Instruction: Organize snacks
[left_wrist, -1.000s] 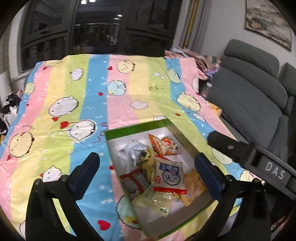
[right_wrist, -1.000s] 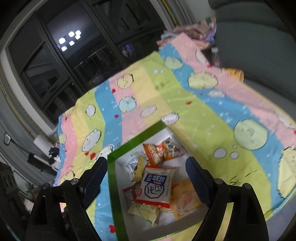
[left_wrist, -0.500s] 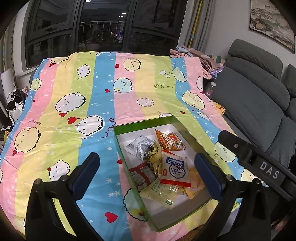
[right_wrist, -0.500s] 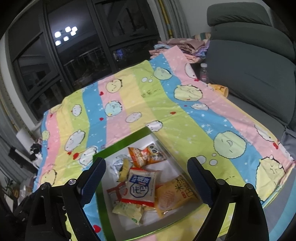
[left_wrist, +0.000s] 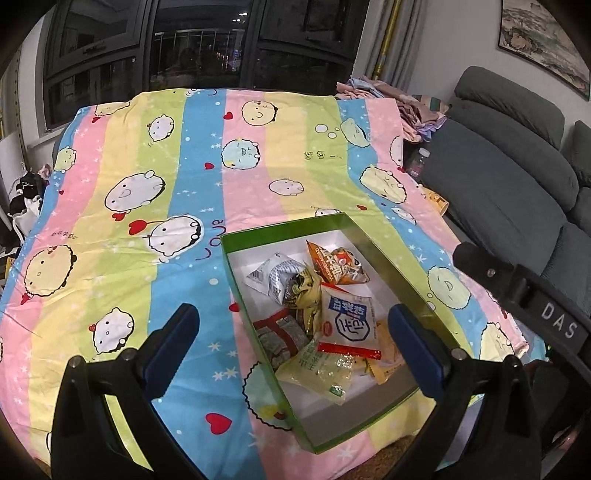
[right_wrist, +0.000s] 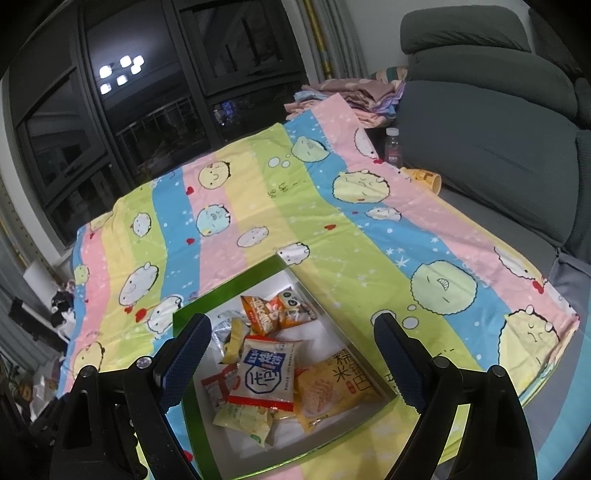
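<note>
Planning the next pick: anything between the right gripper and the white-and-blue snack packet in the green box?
Nothing visible. The right gripper is open above the green cardboard box, and the white-and-blue snack packet lies on top of the pile, uncovered.

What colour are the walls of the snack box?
Green box walls, white inside; clearest in the left wrist view.

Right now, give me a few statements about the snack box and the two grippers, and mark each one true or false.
1. The green box holds several snack packets. True.
2. The left gripper grips a packet. False: it is open and holds nothing.
3. The orange packet lies toward the box's far end. True.
4. Snacks are scattered over the striped sheet. False: all that show are inside the box.
5. The right gripper is open. True.
</note>
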